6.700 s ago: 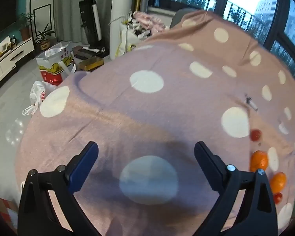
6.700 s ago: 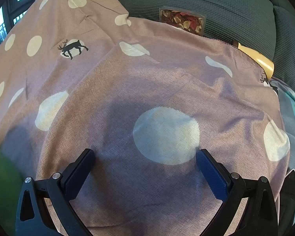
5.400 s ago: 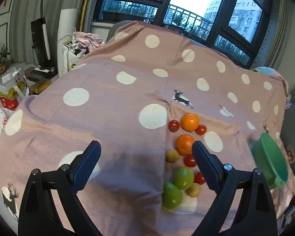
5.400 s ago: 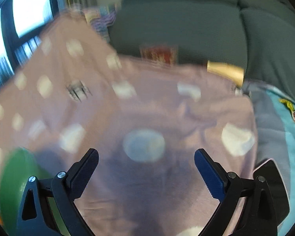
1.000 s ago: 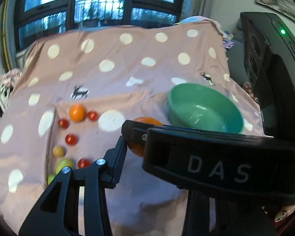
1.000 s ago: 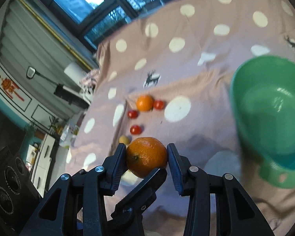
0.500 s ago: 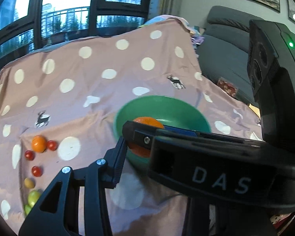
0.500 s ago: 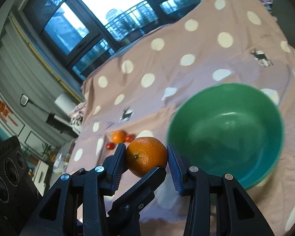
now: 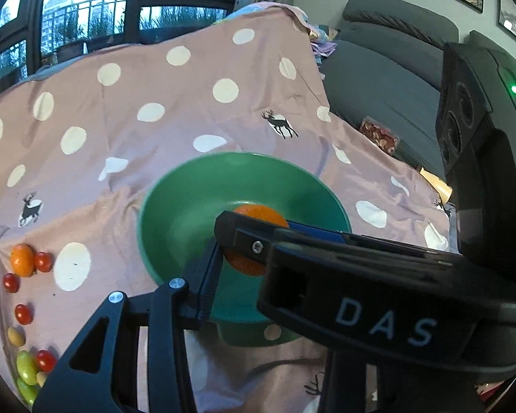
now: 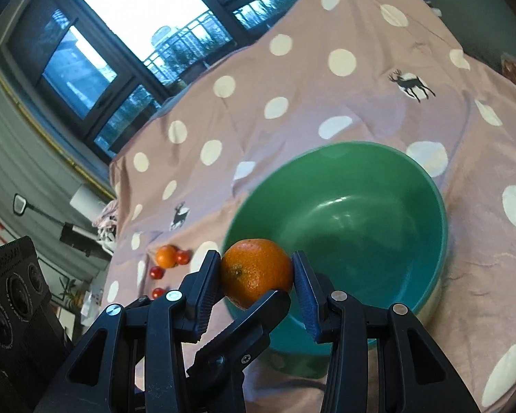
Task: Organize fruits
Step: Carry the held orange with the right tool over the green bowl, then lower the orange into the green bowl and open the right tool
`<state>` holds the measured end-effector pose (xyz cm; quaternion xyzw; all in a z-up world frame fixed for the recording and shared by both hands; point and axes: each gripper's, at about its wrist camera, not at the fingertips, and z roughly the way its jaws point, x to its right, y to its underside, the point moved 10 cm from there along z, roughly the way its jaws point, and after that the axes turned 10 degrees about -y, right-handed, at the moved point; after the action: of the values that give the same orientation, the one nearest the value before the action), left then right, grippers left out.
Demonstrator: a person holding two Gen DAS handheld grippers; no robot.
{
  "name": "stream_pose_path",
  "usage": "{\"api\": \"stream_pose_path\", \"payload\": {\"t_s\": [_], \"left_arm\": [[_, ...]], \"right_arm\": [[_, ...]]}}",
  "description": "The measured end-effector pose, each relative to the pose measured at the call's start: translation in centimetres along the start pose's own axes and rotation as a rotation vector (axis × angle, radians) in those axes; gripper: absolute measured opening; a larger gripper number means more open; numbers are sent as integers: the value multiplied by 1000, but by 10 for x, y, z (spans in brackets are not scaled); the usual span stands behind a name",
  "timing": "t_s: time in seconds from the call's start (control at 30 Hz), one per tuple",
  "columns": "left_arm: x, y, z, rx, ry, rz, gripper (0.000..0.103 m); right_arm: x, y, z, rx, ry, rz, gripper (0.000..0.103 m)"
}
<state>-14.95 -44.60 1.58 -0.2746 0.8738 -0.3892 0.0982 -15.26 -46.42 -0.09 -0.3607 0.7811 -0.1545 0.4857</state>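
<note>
My right gripper [image 10: 257, 277] is shut on an orange [image 10: 256, 273] and holds it above the near rim of the green bowl [image 10: 361, 186]. In the left wrist view the right gripper's black body crosses in front, the orange [image 9: 247, 265] shows beside it over the bowl [image 9: 189, 213], and only the left finger [image 9: 203, 278] of my left gripper is visible. A second orange [image 9: 22, 260], cherry tomatoes [image 9: 43, 261] and green fruits [image 9: 27, 366] lie on the spotted cloth at the left.
The pink polka-dot cloth [image 9: 137, 79] covers the surface. A grey sofa [image 9: 378, 75] with a snack pack [image 9: 378, 137] stands at the right. Windows [image 10: 137, 34] are behind. The left gripper's camera body [image 10: 7, 296] is at the lower left of the right wrist view.
Both grippers have swung right and closer to the bowl, carrying the orange from beside the bowl to above its near rim. The loose fruits have shifted to the left edge.
</note>
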Motion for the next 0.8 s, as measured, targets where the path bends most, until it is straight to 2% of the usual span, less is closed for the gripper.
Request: {"api": "stream_pose_path", "payload": {"t_s": [0.5, 0.8], "left_arm": [[8, 7, 34, -87, 66, -28, 40], [4, 9, 42, -106, 69, -44, 40]], "right_arm": [[30, 5, 15, -50, 77, 47, 45], [35, 6, 22, -68, 89, 56, 45]]}}
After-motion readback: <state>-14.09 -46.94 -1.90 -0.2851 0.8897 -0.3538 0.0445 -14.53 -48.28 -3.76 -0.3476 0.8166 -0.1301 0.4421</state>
